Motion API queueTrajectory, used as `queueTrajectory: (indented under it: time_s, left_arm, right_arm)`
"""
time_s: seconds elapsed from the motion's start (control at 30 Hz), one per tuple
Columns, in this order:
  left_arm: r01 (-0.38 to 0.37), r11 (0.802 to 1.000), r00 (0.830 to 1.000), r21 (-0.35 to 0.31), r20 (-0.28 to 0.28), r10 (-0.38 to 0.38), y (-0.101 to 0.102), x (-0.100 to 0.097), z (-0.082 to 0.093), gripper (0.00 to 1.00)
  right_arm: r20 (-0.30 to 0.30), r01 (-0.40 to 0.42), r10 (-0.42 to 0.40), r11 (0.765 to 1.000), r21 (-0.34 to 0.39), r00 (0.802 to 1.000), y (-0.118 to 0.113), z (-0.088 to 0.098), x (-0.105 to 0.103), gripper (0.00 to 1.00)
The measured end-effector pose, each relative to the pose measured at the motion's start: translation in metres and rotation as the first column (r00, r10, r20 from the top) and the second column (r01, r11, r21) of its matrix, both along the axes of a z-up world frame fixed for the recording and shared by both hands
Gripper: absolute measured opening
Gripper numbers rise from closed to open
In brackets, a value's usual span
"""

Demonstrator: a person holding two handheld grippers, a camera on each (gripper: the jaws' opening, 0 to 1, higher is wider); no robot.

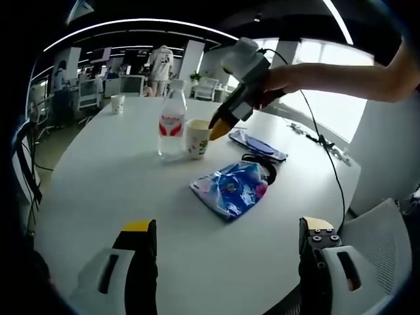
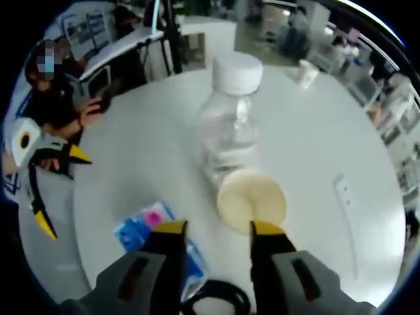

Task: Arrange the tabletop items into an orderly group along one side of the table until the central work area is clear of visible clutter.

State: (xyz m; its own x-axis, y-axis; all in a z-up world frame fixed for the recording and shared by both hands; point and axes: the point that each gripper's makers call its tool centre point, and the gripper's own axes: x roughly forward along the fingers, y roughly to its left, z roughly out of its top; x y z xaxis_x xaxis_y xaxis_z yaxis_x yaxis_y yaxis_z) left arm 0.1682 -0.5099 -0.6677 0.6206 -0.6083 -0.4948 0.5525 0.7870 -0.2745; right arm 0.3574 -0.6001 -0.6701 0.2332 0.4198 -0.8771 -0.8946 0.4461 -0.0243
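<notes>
Work is barely begun: your right tool, jaws part open and empty, nears the paper cup beside the bottle. Snack bag and phone (mid-surface) wait. Left tool gapes, empty.

My round white table carries a clear plastic water bottle. Touching it stands a paper cup; near it lie a blue snack packet, a dark phone, and farther off another cup.
</notes>
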Motion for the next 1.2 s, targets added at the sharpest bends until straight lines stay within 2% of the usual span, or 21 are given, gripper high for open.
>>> queueTrajectory:
  time_s: [0.3, 0.53, 0.77, 1.2]
  left_arm:
    - [0.004, 1.0, 1.0, 0.007, 0.0, -0.004, 0.0, 0.0, 0.0, 0.89]
    - [-0.027, 1.0, 0.999, 0.012, 0.04, 0.026, 0.009, 0.01, 0.01, 0.97]
    - [-0.038, 0.999, 0.997, 0.018, 0.069, 0.037, 0.014, 0.019, 0.021, 0.98]
    - [-0.02, 1.0, 0.997, 0.023, 0.072, 0.019, 0.009, 0.017, 0.024, 0.98]
  right_arm:
    - [0.041, 0.008, -0.01, 0.999, 0.049, 0.999, 0.002, 0.013, 0.005, 0.43]
    - [0.064, 0.021, -0.025, 0.998, 0.067, 0.998, -0.006, 0.024, -0.005, 0.48]
    - [0.073, 0.035, -0.042, 0.995, 0.096, 0.996, -0.013, 0.031, -0.008, 0.49]
    - [0.099, 0.054, -0.071, 0.984, 0.168, 0.992, -0.017, 0.056, -0.018, 0.5]
